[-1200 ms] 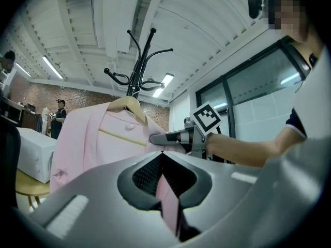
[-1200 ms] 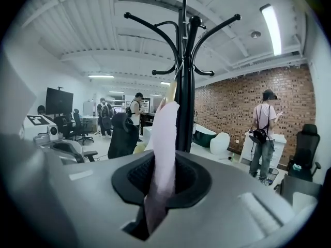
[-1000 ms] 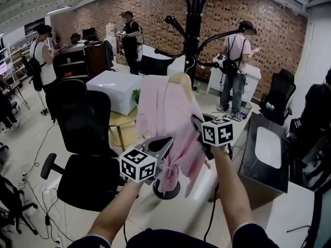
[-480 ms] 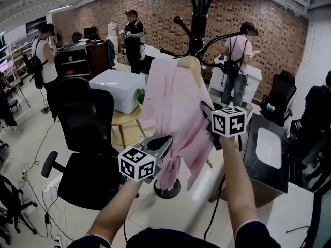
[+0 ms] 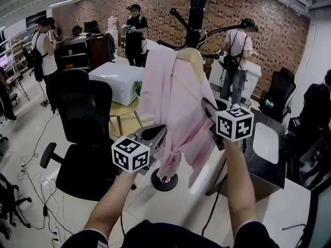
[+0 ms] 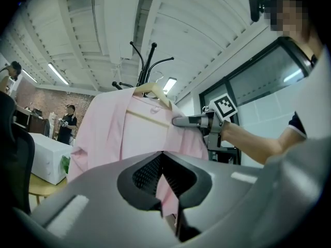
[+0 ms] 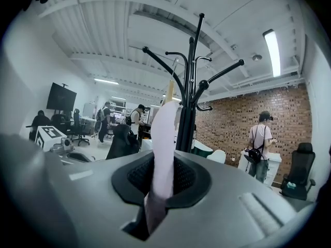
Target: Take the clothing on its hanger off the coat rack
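A pink shirt (image 5: 173, 97) hangs on a wooden hanger (image 5: 195, 61) right against the black coat rack (image 5: 195, 14). Whether the hanger's hook rests on a peg I cannot tell. My left gripper (image 5: 163, 130) is shut on the shirt's lower front edge, seen as pink cloth between its jaws (image 6: 166, 190). My right gripper (image 5: 208, 106) is shut on the shirt's right side below the shoulder, with a fold of shirt (image 7: 164, 138) running up from its jaws (image 7: 158, 200). The left gripper view shows the hanger (image 6: 152, 91) under the rack's arms (image 6: 147, 66).
A black office chair (image 5: 85, 133) stands close on the left. Behind it a white box (image 5: 116, 81) sits on a small wooden table. A dark cabinet (image 5: 266, 159) is at the right. The rack's round base (image 5: 164, 181) is on the floor ahead. Several people stand at the back.
My right gripper has risen with the shirt's side in it, and the shirt and hanger sit higher against the rack. The left gripper has kept its hold and hardly moved.
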`<action>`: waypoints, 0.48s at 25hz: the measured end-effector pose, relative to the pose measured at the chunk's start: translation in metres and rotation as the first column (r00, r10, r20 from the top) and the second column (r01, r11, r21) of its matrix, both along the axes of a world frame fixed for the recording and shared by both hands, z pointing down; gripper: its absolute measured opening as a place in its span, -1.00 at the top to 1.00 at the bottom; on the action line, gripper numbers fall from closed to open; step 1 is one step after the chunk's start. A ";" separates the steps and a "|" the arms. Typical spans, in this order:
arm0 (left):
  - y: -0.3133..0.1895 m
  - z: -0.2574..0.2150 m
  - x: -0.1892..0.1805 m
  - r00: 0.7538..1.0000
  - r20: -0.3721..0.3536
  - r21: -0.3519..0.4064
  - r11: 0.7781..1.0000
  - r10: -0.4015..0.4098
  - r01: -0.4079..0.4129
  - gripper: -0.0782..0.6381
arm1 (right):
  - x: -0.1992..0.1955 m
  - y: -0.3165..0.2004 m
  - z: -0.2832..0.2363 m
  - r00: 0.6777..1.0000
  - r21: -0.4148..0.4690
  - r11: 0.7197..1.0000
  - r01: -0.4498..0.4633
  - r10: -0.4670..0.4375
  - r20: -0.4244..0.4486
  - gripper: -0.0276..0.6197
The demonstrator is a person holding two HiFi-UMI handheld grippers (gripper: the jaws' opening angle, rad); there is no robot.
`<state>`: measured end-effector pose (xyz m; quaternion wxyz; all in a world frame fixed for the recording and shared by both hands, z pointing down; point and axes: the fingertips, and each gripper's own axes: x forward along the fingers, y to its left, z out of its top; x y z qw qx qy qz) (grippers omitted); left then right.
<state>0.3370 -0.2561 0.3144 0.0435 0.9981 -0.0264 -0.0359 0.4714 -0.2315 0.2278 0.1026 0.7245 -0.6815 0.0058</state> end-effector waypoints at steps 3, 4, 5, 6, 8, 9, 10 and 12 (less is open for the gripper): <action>0.009 -0.004 -0.005 1.000 -0.006 0.008 1.000 -0.026 0.026 0.75 | -0.009 0.013 0.002 1.000 0.001 1.000 0.029 -0.029 -0.004 0.80; 0.013 -0.005 -0.008 0.999 -0.006 0.010 0.999 -0.037 0.037 0.75 | -0.011 0.017 0.003 0.999 0.001 0.999 0.039 -0.039 -0.003 0.80; 0.016 -0.006 -0.011 0.999 -0.006 0.013 0.999 -0.049 0.049 0.75 | -0.014 0.022 0.004 0.999 0.001 0.999 0.049 -0.049 -0.002 0.80; 0.019 -0.007 -0.014 0.998 -0.005 0.015 0.998 -0.063 0.063 0.75 | -0.017 0.027 0.005 0.998 0.001 0.998 0.059 -0.059 0.000 0.80; 0.024 -0.007 -0.023 0.995 -0.001 0.020 0.995 -0.097 0.097 0.75 | -0.023 0.036 0.007 0.996 0.001 0.996 0.084 -0.084 0.001 0.80; 0.026 -0.006 -0.029 0.993 0.000 0.023 0.993 -0.119 0.119 0.75 | -0.027 0.041 0.009 0.995 0.000 0.995 0.100 -0.100 0.002 0.80; 0.028 -0.005 -0.035 0.990 0.001 0.025 0.989 -0.143 0.143 0.75 | -0.031 0.046 0.012 0.993 -0.001 0.993 0.118 -0.118 0.003 0.80; 0.033 -0.002 -0.050 0.982 0.004 0.029 0.981 -0.190 0.190 0.75 | -0.041 0.055 0.017 0.988 -0.001 0.988 0.152 -0.152 0.004 0.80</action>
